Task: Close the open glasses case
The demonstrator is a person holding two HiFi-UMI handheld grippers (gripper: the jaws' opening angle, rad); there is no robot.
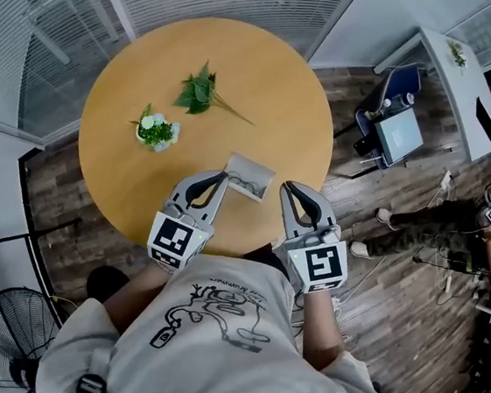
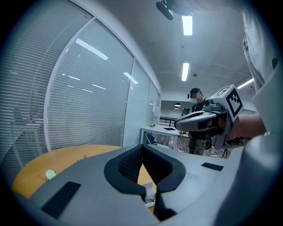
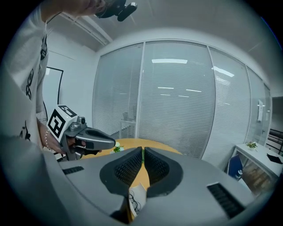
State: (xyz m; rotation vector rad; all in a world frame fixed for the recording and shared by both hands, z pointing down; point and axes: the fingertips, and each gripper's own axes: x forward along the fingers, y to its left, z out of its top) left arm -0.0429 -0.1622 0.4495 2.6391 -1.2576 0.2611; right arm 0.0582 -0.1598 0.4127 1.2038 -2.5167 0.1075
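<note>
Nearest the person, left gripper (image 1: 222, 177) and right gripper (image 1: 286, 186) both have jaws pressed together, holding nothing, tips flanking the glasses case (image 1: 249, 177). Case lies open by the round table's (image 1: 109, 158) near edge, long axis left-right, slightly tilted; no readable label. Farther off: flower pot (image 1: 156, 132), leafy sprig (image 1: 201, 92).

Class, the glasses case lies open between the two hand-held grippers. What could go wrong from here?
1. Nothing braces the glasses case on the table; pushing its lid might slide it toward the person's edge.
2. The left hand-held gripper and right hand-held gripper both have jaws together, so a nudge may skid off the lid.
</note>
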